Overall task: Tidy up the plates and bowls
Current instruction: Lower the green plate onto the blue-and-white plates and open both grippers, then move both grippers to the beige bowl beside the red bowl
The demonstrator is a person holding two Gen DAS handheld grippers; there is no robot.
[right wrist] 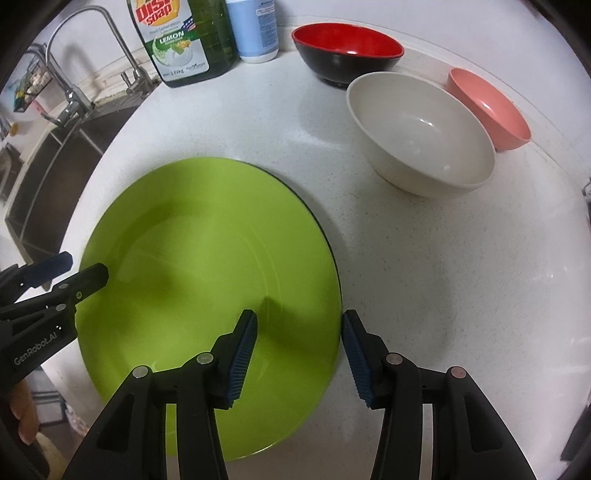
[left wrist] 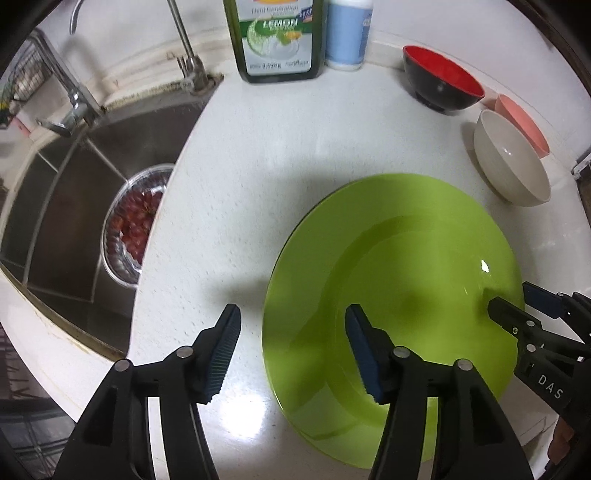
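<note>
A round lime-green plastic plate [right wrist: 207, 280] is laid flat on the white speckled bench [right wrist: 424, 266]. The left gripper [left wrist: 291, 350] is held with its fingers spread wide, one over the bench and one over the plate's left rim; nothing is gripped. The right gripper [right wrist: 299, 354] is likewise wide open and empty, its fingers placed either side of the plate's right edge.

Beyond the plate, a cream round bowl [right wrist: 421, 133] is set nearest, with a small pink bowl [right wrist: 487, 107] just beside it and a black bowl with a red interior [right wrist: 347, 51] behind. A green dish-soap bottle [right wrist: 184, 40] and a pale blue bottle [right wrist: 255, 29] are stood against the back edge. To the left, a stainless steel sink [left wrist: 74, 206] is located, containing a metal colander of red fruit [left wrist: 133, 225], with a chrome tap [left wrist: 70, 107] above it.
</note>
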